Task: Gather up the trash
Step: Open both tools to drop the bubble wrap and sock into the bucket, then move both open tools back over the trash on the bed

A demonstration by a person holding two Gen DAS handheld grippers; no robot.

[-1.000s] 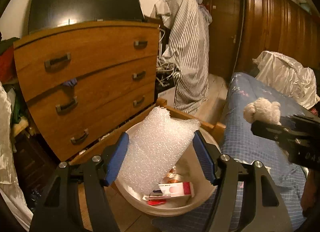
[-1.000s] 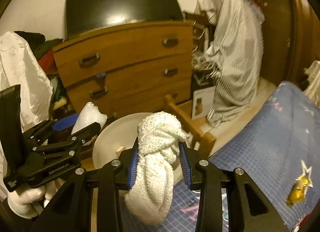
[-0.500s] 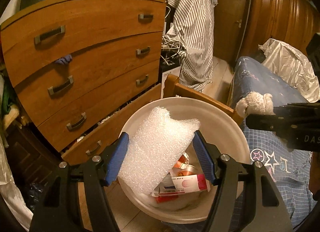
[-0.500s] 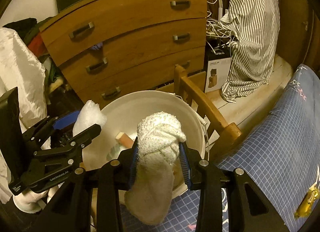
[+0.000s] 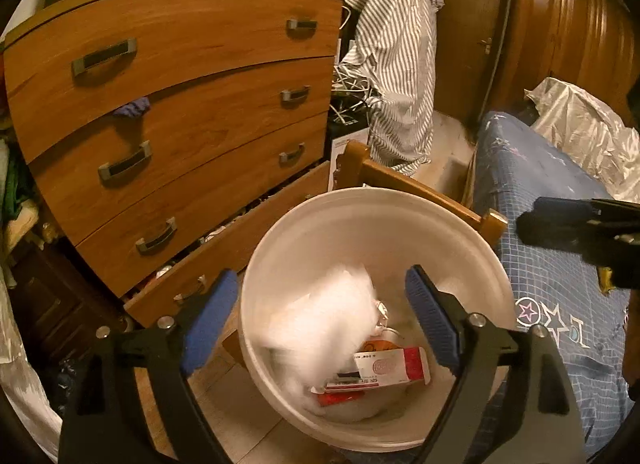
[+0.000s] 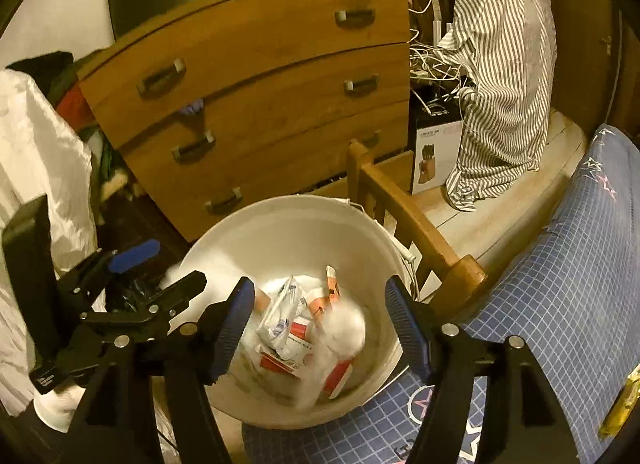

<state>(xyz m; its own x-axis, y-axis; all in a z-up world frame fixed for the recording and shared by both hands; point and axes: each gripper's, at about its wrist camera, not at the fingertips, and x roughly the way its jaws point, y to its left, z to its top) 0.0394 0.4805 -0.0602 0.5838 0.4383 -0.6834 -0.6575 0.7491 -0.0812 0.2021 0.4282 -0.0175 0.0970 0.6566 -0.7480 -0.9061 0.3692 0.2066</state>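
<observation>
Opening over white bucket [image 5: 360,204], both tools spread, bubble wrap [image 5: 320,320] and towel [image 6: 340,336] motion-blurred.

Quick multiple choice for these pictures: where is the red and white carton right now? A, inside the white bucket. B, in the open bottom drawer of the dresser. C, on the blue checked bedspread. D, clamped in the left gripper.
A: the red and white carton lies at the bottom of the white bucket among other trash, below the left gripper, whose jaws are opening.
</observation>
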